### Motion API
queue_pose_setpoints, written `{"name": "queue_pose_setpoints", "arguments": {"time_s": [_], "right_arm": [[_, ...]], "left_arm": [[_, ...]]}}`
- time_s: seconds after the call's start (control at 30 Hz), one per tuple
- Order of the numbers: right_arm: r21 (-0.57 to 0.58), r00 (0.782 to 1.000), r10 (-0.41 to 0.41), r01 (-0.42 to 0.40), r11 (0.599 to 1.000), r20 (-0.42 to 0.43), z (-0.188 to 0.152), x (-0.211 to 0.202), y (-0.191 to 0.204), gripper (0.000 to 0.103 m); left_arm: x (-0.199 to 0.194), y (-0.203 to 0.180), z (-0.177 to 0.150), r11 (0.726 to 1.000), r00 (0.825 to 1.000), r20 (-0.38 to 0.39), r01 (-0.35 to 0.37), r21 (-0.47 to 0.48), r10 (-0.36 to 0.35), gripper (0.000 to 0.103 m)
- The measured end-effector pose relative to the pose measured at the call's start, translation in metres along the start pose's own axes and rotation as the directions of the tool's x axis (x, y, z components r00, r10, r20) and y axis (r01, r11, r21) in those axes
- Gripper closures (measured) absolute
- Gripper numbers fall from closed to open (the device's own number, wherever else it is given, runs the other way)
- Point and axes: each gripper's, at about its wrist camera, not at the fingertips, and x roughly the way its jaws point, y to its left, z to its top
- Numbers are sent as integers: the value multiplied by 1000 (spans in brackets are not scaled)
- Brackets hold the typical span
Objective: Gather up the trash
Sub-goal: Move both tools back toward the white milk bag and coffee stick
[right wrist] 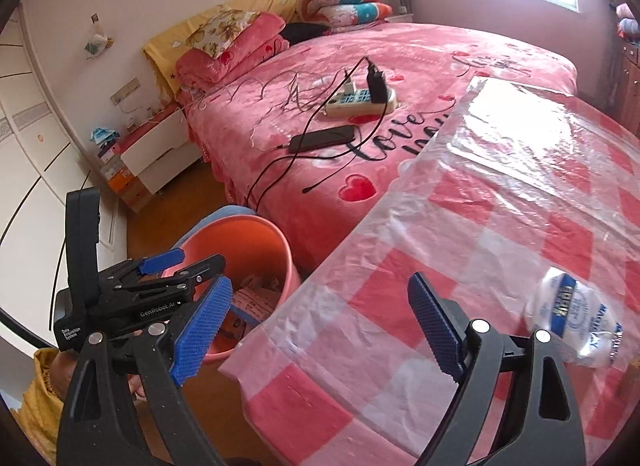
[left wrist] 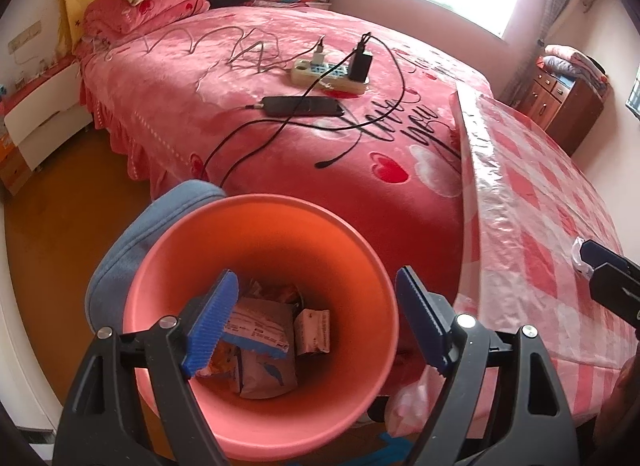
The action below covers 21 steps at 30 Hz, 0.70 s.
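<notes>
An orange bin [left wrist: 352, 262] stands on the floor by the bed, with several wrappers [left wrist: 264, 350] at its bottom. My left gripper [left wrist: 316, 318] is open and empty, right above the bin's mouth. It also shows in the right wrist view [right wrist: 180, 262] over the bin [right wrist: 276, 242]. My right gripper [right wrist: 324, 326] is open and empty above the checked table [right wrist: 400, 306]. A crumpled clear plastic wrapper with blue print [right wrist: 576, 322] lies on the table to the right of its fingers. It shows at the right edge of the left wrist view [left wrist: 579, 258].
The table's cover is a shiny plastic sheet [left wrist: 520, 185]. On the pink bed [left wrist: 280, 113] lie a power strip [left wrist: 332, 73], a phone [left wrist: 304, 105] and cables. A blue cushion [left wrist: 120, 258] is behind the bin. A nightstand [right wrist: 160, 153] stands by the wall.
</notes>
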Motion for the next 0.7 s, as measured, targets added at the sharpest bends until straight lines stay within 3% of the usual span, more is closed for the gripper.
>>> {"name": "queue_pose_setpoints", "arguments": {"time_s": [0.7], "right_arm": [[96, 991, -53, 41, 995, 122, -21, -54, -58, 11]], "left_arm": [[-19, -84, 7, 987, 1000, 16, 9, 163, -12, 18]]}}
